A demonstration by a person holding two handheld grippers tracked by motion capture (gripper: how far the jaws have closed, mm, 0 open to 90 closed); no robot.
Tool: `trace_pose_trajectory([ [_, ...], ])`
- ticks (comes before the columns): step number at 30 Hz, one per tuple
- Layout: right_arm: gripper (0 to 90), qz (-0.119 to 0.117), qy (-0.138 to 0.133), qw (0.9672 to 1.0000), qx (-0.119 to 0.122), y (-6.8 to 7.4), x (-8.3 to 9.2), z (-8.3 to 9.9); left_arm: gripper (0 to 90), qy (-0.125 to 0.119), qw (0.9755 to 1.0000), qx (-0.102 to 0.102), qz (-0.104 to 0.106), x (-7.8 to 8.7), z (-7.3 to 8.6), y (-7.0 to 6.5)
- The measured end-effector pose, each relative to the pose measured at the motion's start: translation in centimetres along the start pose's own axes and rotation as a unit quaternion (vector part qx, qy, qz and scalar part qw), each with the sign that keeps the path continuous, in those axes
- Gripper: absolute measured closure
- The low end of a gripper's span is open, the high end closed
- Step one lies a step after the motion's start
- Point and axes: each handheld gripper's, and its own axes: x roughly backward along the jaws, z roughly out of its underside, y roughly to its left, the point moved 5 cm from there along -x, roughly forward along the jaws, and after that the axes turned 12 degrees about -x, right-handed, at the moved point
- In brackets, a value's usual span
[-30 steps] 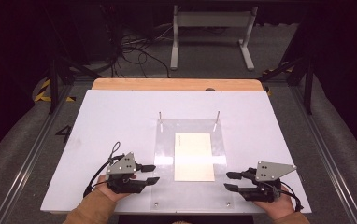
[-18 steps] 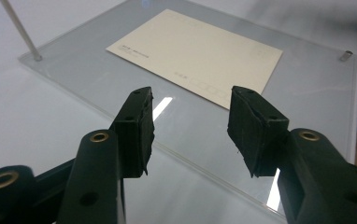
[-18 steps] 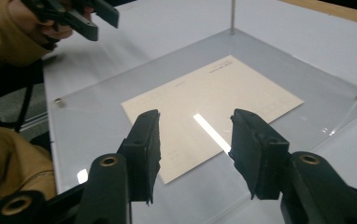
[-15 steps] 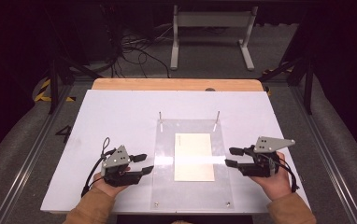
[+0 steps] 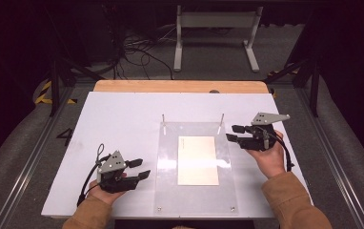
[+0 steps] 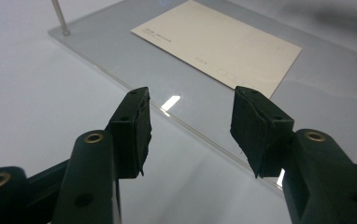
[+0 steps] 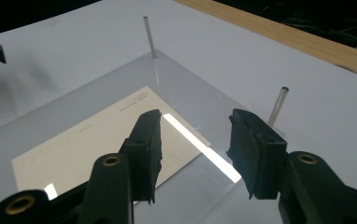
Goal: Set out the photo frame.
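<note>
the step in hand looks like the approach: both tools are closing in on the clear acrylic plate (image 5: 194, 167) that lies flat on the white surface (image 5: 123, 124), with a cream card (image 5: 197, 160) lying flat at the plate's middle; whether the card sits on top of the plate or under it i cannot tell. 2 thin metal pins (image 5: 163, 118) stand upright at the plate's far corners.

the left tool (image 5: 141, 168) hovers just beside the plate's left edge near its front, jaws parted and empty. its jaws have just been opening a little, with nothing between them; in the left gripper view (image 6: 190, 133) the plate's edge and the card's near corner lie ahead of the gap.

the right tool (image 5: 234, 133) sits at the plate's right edge near the far end, jaws apart and holding nothing. these jaws opened and then narrowed slightly just now, with nothing between them. in the right gripper view (image 7: 194, 149) it hangs above the plate, with the card's corner and 1 pin beyond.

the next move likely calls for lowering a tool to a plate edge or the card's edge, both thin and flat, so a shallow angle and a careful pinch.
</note>
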Motion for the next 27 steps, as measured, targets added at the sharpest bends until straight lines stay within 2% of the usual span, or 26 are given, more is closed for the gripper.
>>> trace_pose_trajectory([
  [2,54.2,0.018,-0.008,0.9997,-0.017,-1.2,-0.6,-0.5,47.6,-0.002,1.0,0.005,-0.005,0.3,0.1,0.1],
  [4,54.0,0.024,-0.009,0.9993,-0.026,-1.6,-0.8,-0.6,47.4,-0.003,1.0,0.007,-0.006,0.3,0.1,0.1],
  [5,53.8,0.038,-0.011,0.9988,-0.028,-2.1,-1.2,-0.7,47.3,-0.002,0.9999,0.009,-0.008,0.3,0.1,0.1],
  [6,56.3,0.07,-0.013,0.9971,-0.024,-2.6,-1.9,-0.9,47.3,-0.002,0.9999,0.009,-0.009,0.3,0.1,0.1],
  [9,57.9,0.076,-0.011,0.9968,-0.022,-2.9,-2.6,-1.2,47.3,0.0,0.9999,0.009,-0.009,0.2,0.1,0.2],
  [14,54.3,0.1,-0.007,0.9948,-0.016,-3.5,-4.4,-1.6,47.3,-0.002,0.9999,0.006,-0.01,0.0,0.1,0.3],
  [19,54.8,0.108,0.005,0.994,-0.019,-4.0,-5.9,-1.7,47.2,-0.002,0.9999,0.008,-0.009,0.0,0.2,0.3],
  [22,62.8,0.117,0.005,0.9929,-0.02,-4.6,-6.2,-1.5,47.2,-0.002,0.9999,0.008,-0.01,0.0,0.2,0.3],
  [27,64.0,0.119,0.001,0.9925,-0.027,-5.2,-6.8,-1.4,47.3,-0.002,0.9999,0.009,-0.008,-0.2,0.2,0.2],
])
